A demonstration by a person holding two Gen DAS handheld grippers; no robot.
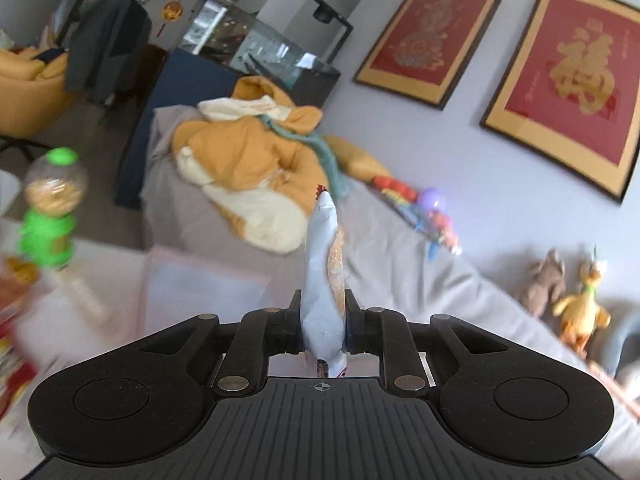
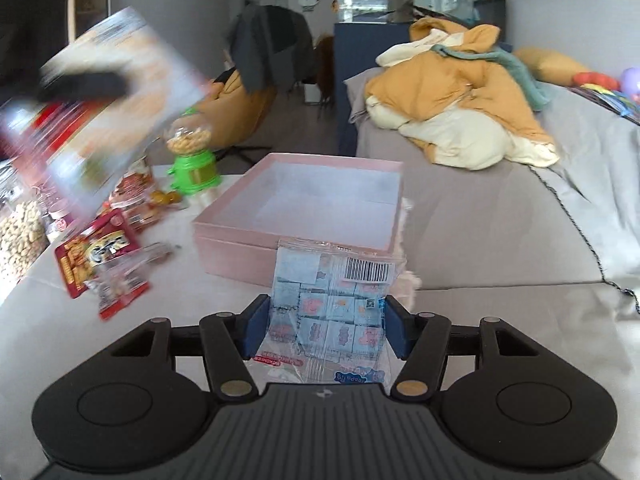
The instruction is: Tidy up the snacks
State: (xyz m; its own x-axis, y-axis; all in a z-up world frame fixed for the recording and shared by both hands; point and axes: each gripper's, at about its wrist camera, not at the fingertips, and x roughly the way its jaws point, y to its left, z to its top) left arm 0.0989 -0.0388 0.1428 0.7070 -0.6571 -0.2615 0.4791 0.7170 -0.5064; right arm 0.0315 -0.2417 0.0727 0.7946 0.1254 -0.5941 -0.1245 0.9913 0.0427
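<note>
My left gripper [image 1: 323,320] is shut on a silver snack bag [image 1: 326,276], held edge-on and raised in the air. The same bag shows blurred at the upper left of the right wrist view [image 2: 108,108]. My right gripper [image 2: 326,328] is shut on a clear packet of blue Peppa Pig candies [image 2: 332,312], held just in front of an open pink box [image 2: 300,208] on the white table [image 2: 160,340]. The box looks empty.
Red snack packets [image 2: 92,256], a green candy dispenser [image 2: 192,152] and a jar of peanuts [image 2: 20,232] lie left of the box. A grey sofa [image 2: 500,232] with a yellow coat [image 2: 460,100] stands to the right.
</note>
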